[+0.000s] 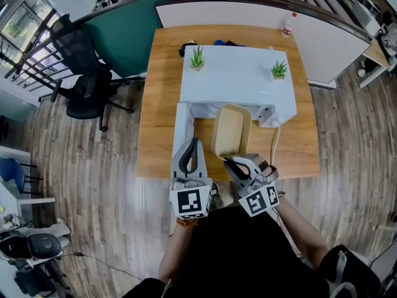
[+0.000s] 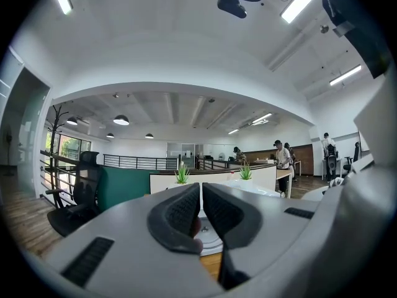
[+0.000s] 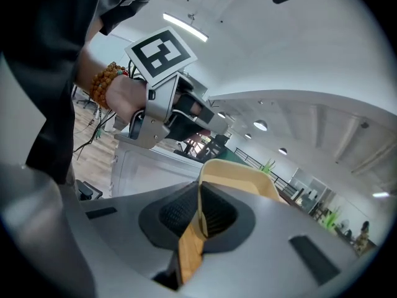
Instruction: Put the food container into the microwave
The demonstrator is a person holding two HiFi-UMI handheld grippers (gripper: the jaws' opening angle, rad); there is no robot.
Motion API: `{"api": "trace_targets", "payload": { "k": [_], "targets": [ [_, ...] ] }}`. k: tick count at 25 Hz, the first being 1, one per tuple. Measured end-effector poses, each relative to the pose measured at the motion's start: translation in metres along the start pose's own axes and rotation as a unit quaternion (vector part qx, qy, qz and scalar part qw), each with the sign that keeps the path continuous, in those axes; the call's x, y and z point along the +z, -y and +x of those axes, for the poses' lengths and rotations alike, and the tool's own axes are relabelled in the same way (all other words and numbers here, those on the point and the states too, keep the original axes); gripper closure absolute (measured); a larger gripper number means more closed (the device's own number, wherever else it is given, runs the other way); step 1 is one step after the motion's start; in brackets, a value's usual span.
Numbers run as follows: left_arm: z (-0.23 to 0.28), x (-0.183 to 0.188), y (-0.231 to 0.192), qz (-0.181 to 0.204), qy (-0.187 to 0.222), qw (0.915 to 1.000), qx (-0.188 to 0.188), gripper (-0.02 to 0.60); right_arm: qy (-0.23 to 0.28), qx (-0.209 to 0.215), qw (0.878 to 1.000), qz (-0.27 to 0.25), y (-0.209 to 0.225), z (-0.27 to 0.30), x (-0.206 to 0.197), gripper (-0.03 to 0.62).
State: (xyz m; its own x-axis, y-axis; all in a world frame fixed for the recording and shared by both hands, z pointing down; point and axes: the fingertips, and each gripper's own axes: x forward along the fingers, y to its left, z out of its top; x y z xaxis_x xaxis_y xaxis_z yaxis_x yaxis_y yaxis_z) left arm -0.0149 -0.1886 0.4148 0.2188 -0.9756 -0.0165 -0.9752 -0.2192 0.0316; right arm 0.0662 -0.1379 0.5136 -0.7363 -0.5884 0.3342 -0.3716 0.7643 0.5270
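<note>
We look down on an open office with a plank floor (image 1: 93, 160) and a black office chair (image 1: 84, 73) at the left. A wooden worktop (image 1: 161, 104) carries a white microwave (image 1: 239, 79). Two small green plants (image 1: 198, 58) stand on top of the microwave. Its door (image 1: 182, 129) is swung open to the left, toward us.

We hold the right tool (image 1: 228, 160) clenched on the near rim of the beige food container (image 1: 231, 131). In the right gripper view the thin rim of the container (image 3: 239, 176) stands pinched between the two dark pads of the right tool (image 3: 200, 213).

The container hangs above the worktop, just in front of the microwave. Its far end is at the mouth of the open cavity.

The left tool (image 1: 193, 143) hovers beside the open door, just left of the container. In the left gripper view the jaws of the left tool (image 2: 201, 207) are drawn together with nothing gripped. They point level toward the microwave.
</note>
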Motion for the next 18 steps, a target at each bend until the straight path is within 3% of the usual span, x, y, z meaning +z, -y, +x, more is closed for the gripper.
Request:
{"api": "trace_targets", "payload": {
  "k": [18],
  "targets": [
    [-0.013,-0.023,0.011,-0.005,-0.027,0.9988,-0.042,0.551,-0.042,0.018,0.999,0.013,-0.037,0.018,-0.022,0.572]
  ]
}}
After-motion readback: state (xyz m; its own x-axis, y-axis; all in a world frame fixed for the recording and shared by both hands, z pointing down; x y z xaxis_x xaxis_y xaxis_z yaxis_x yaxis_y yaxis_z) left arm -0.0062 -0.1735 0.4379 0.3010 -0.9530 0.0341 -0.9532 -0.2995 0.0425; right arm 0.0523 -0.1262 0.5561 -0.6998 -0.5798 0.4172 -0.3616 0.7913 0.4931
